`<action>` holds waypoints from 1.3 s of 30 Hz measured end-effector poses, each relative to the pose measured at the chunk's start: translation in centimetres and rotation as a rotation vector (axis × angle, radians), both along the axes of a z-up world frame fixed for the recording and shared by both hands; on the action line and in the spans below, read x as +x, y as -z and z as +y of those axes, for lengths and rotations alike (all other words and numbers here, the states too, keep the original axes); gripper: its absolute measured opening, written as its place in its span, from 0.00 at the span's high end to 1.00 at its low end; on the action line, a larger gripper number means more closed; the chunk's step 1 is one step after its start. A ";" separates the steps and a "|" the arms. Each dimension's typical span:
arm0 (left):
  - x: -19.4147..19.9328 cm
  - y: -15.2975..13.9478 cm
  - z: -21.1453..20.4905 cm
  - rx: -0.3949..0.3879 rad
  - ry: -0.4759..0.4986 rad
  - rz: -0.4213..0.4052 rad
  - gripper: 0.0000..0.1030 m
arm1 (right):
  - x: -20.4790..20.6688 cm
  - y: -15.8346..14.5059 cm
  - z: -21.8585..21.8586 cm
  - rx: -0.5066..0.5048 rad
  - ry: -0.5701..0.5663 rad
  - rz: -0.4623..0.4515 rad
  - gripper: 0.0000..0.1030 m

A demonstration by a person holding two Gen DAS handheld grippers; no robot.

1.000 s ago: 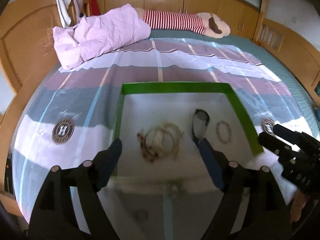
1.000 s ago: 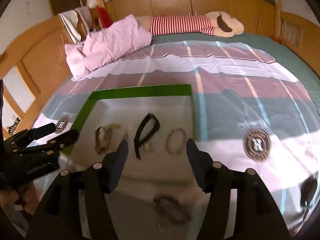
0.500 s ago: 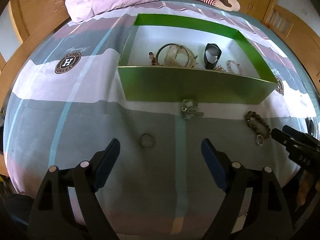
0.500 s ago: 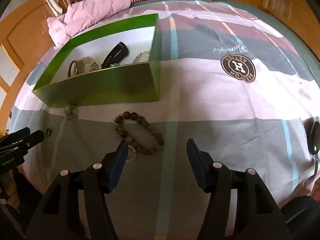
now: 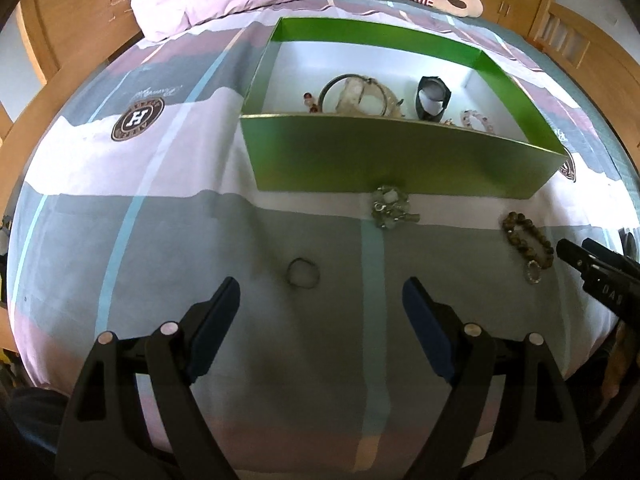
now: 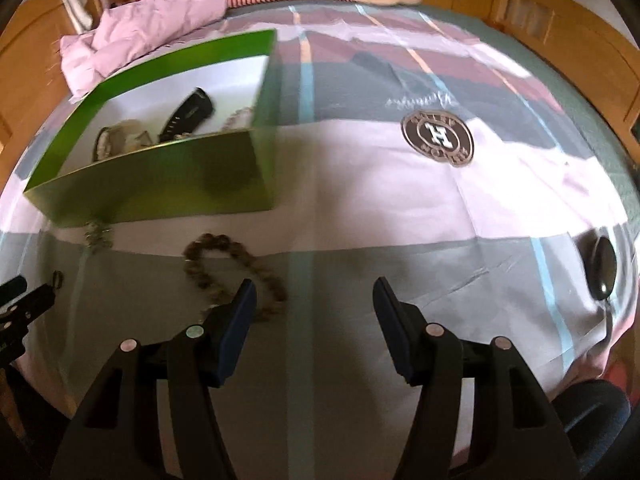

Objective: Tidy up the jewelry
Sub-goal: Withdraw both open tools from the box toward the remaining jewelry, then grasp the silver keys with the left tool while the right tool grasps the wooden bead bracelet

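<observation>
The left gripper (image 5: 320,304), jaws spread and empty, frames the small dark metal ring (image 5: 303,274) at frame centre – likely its next pick. The right gripper (image 6: 312,304), likewise released, hovers beside the brown beaded bracelet (image 6: 232,272), below the shallow green cardboard box (image 5: 396,160).

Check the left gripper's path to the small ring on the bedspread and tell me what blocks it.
Nothing visible blocks it. The small ring lies alone on bare bedspread, just ahead of the open left gripper. The silver charm cluster and the green box sit farther off, beyond the ring.
</observation>
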State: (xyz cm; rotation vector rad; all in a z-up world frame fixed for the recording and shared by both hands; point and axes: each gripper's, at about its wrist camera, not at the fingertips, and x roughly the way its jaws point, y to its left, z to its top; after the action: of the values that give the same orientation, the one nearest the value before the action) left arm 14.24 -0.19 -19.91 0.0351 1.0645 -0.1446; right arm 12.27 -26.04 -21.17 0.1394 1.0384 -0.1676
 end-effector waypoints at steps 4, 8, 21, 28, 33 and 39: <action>0.3 0.3 0.2 -0.001 -0.009 0.006 0.20 | 0.9 0.6 1.1 -0.008 -0.053 0.013 0.49; 0.3 0.3 1.0 -0.014 -0.023 0.011 0.20 | 1.7 1.5 3.5 -0.028 -0.125 0.037 0.77; 0.9 -0.4 -0.2 -0.031 0.019 -0.014 0.20 | 0.1 1.4 2.6 -0.008 -0.106 0.033 0.92; 3.5 0.2 -5.4 -0.036 0.094 -0.025 0.31 | -0.7 1.2 -0.1 0.009 -0.038 0.042 0.92; 4.7 1.7 -7.0 -0.012 0.099 0.003 0.63 | -0.8 1.2 -0.3 0.007 -0.036 0.041 0.87; 4.4 2.1 -6.8 0.015 0.087 0.004 0.89 | -0.6 1.3 -0.3 0.005 -0.035 0.032 0.81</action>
State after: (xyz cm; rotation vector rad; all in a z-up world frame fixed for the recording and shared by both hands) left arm 18.64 -6.99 -21.97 0.0948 1.0681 -0.2147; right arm 11.62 -26.31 -22.48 0.1238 1.0727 -0.1360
